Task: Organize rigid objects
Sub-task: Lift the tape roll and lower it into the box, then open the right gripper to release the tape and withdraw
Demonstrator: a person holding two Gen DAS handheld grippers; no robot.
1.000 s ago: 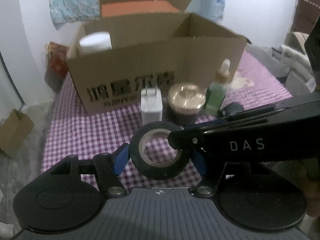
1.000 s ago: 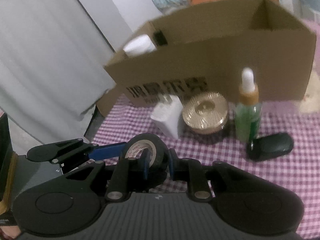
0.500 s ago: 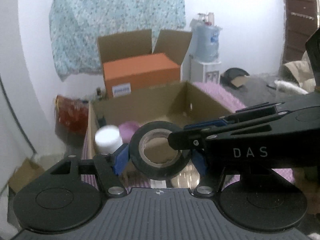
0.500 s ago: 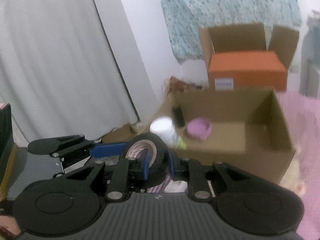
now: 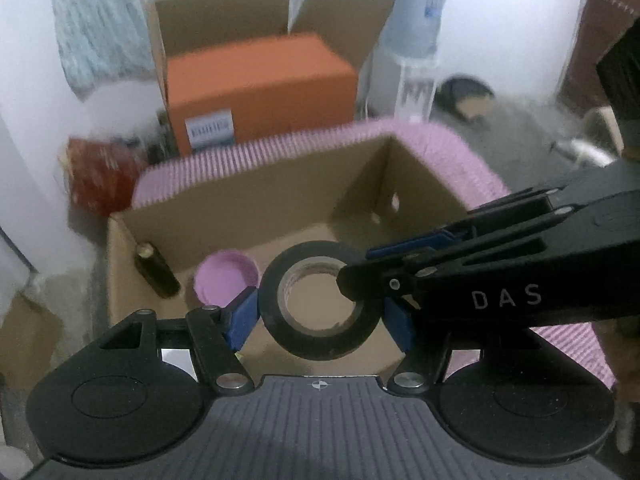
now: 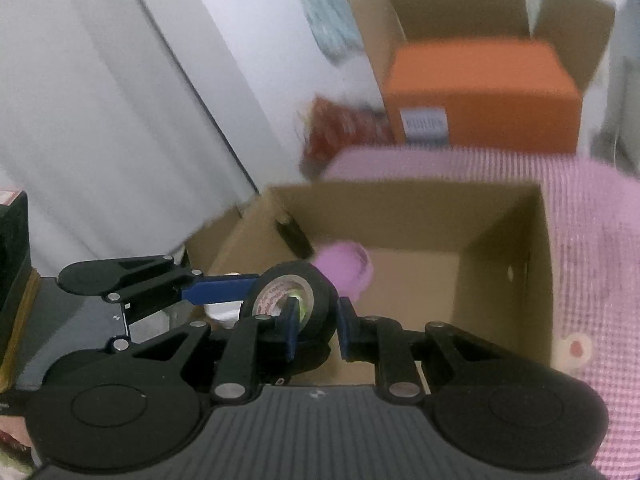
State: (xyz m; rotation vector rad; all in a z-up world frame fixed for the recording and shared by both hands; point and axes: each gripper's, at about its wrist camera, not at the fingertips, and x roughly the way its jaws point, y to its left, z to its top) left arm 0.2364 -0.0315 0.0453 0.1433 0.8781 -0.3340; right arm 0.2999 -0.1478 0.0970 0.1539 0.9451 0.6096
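Gripping one black tape roll [image 5: 320, 304] with tan core, left gripper [image 5: 322, 314] across its rim, right gripper [image 6: 314, 330] pinching its wall

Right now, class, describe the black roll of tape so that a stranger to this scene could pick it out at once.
Find the open brown cardboard box on the pink checked cloth. Above its opening, two black claws meet: the left claw spans the roll of tape across its width, and the right claw pinches its wall. Unlike the pink cup and dark bottle inside the box, it is a black ring with a hollow cardboard core.
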